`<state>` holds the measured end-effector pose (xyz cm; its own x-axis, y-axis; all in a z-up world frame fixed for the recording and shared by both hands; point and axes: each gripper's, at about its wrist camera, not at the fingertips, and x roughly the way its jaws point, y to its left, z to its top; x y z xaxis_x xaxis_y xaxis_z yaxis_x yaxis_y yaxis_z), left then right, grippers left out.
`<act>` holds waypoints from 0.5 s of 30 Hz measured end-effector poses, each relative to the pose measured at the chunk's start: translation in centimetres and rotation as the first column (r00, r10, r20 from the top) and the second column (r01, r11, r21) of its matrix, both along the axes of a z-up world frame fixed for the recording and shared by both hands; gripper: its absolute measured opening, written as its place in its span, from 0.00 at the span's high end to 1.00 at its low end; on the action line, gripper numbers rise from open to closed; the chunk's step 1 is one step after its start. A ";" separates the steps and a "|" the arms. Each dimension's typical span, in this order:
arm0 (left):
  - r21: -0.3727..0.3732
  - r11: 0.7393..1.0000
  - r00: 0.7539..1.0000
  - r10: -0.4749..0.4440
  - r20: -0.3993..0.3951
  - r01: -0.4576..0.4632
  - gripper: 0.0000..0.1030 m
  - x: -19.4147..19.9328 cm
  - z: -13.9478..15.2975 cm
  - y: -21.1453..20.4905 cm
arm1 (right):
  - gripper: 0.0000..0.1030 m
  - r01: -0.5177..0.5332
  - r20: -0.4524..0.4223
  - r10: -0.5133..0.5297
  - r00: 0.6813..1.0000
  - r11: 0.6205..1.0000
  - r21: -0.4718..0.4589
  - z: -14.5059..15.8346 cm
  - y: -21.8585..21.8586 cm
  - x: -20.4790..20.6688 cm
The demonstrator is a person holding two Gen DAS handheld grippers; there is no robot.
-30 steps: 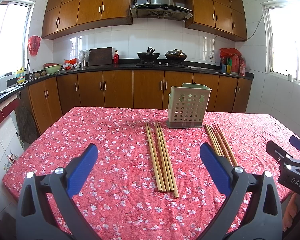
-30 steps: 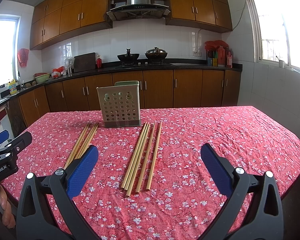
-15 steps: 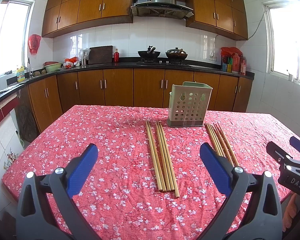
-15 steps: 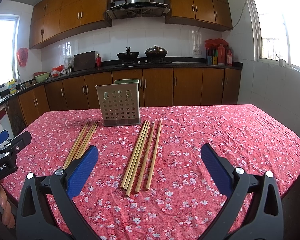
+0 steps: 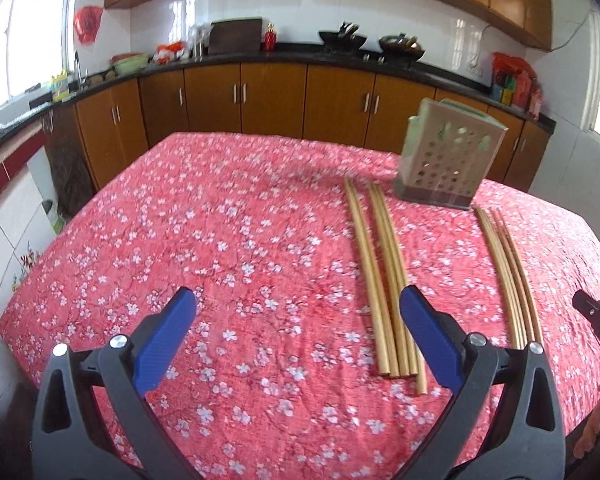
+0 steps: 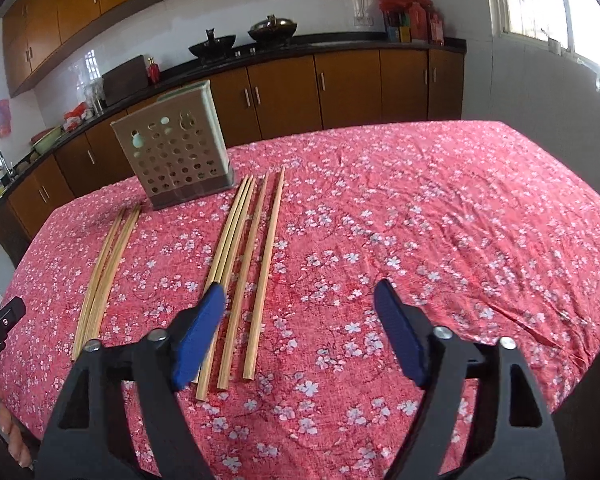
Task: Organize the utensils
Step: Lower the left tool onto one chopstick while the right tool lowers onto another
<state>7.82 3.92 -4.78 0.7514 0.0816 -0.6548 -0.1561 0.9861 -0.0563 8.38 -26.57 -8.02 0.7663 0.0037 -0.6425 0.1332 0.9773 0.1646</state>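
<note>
Two bundles of bamboo chopsticks lie on the red floral tablecloth in front of a perforated utensil holder (image 5: pixel 451 156). In the left wrist view the left bundle (image 5: pixel 382 280) lies just inside my right finger, and the right bundle (image 5: pixel 508 276) lies further right. My left gripper (image 5: pixel 296 320) is open and empty above the cloth. In the right wrist view the holder (image 6: pixel 174 152) stands at the far left, the right bundle (image 6: pixel 246 264) lies by my left finger, and the left bundle (image 6: pixel 106 268) lies beyond. My right gripper (image 6: pixel 300 312) is open and empty.
The table (image 5: pixel 220 240) stands in a kitchen with brown cabinets (image 5: pixel 272 100) and a counter behind it. The other gripper's tip shows at the right edge of the left wrist view (image 5: pixel 598 316) and the left edge of the right wrist view (image 6: pixel 0 324).
Both grippers have tilted down and moved forward over the table, closer to the chopsticks. The left one has swung left, the right one right. Both stay open.
</note>
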 end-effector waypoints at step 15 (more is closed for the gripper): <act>-0.096 0.988 0.980 -0.134 -0.143 0.121 0.52 4.3 -2.5 -0.8 | 0.92 -0.078 -0.165 0.085 0.983 0.996 0.051 -3.5 1.7 4.6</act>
